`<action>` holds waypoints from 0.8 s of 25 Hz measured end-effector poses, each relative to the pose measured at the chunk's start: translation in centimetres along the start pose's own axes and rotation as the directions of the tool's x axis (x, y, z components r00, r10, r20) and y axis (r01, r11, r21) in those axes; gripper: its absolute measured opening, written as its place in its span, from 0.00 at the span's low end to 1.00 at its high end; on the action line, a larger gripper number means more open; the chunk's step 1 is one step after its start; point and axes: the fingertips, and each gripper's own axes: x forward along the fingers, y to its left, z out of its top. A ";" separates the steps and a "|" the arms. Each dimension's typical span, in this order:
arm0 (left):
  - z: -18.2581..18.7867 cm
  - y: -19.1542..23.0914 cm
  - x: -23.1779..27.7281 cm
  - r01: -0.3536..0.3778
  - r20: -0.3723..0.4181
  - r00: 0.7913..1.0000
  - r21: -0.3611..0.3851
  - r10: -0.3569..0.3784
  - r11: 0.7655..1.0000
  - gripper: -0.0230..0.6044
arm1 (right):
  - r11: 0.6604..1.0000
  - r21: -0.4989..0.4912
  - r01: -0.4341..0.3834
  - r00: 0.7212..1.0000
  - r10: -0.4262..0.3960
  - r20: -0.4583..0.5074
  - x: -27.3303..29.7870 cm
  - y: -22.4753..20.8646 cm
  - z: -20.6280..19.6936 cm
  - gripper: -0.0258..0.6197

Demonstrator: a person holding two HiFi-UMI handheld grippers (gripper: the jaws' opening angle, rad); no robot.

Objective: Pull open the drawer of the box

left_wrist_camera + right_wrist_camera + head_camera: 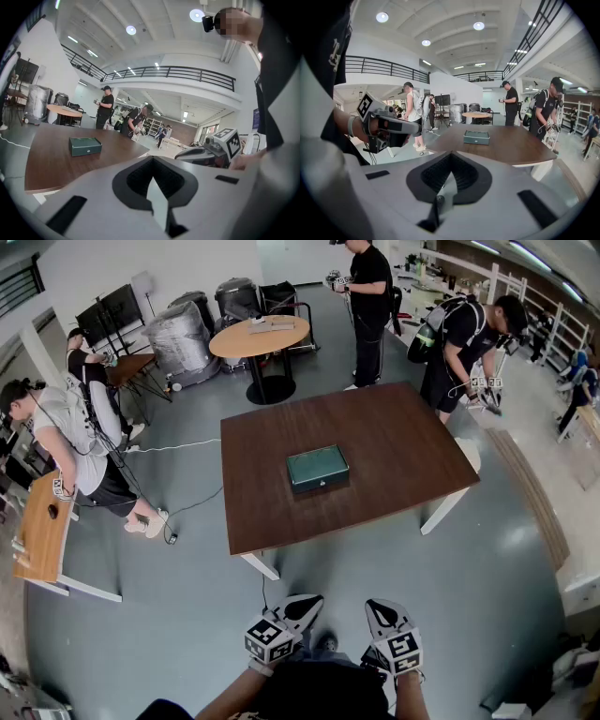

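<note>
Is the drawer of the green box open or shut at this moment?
Shut: the green box has a flush front; nothing sticks out onto the table.

Black shirt (319, 692), black-and-white marker cubes (268, 640)

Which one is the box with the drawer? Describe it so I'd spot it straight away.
Find the big dark brown rectangular wooden table in the middle of the hall. Near its centre lies a low, dark green rectangular box. It is the only thing on that table, with a small pale fitting on its front face.
</note>
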 end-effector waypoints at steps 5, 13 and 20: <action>0.6 -0.1 0.9 0.025 0.001 1.000 -0.005 -0.025 1.000 0.05 | 0.999 0.018 0.033 0.999 -0.033 -0.010 -0.3 -0.6 1.1 0.02; 0.6 0.2 0.9 0.016 0.001 1.000 -0.015 -0.016 1.000 0.05 | 1.000 0.001 0.030 0.999 -0.030 -0.017 0.0 -0.7 1.5 0.02; 0.6 -0.4 0.6 0.041 0.020 0.999 -0.036 -0.040 0.999 0.05 | 1.000 -0.001 0.009 1.000 -0.009 0.012 0.2 -0.2 -0.3 0.02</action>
